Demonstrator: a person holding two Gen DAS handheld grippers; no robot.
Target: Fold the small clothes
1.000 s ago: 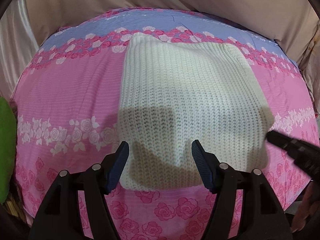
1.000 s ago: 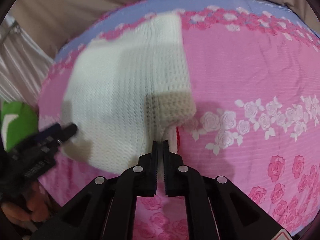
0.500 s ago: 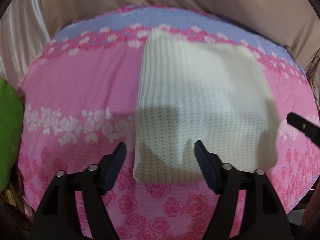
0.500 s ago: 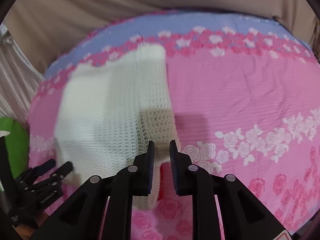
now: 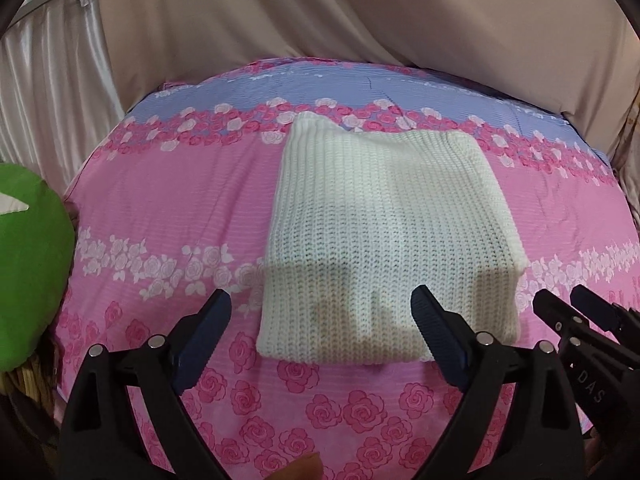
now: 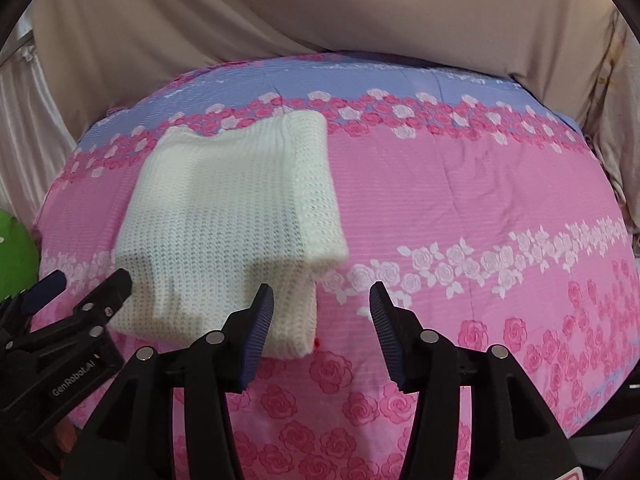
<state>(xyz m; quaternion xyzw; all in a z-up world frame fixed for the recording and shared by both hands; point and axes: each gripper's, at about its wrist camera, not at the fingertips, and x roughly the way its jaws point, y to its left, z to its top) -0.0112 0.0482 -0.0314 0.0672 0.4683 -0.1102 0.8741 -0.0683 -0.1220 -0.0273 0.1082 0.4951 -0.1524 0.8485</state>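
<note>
Now folded knit [image 5: 390, 236] flat; bedspread [image 6: 460, 208] right open.

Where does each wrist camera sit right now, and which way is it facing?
Left wrist: behind the open left gripper, facing the folded white knit garment head-on; the right gripper shows at its right.
Right wrist: behind the open right gripper, facing the pink rose-print bedsheet beside the garment; the left gripper shows at its left.
Shared: garment, bedsheet, green cushion.

A green cushion [image 5: 28, 264] is cut off by the left edge in both views, the folded white knit [image 6: 228, 236] hides its own lower layers, and the bedsheet [image 5: 168, 208] disappears beneath both grippers' bodies.
</note>
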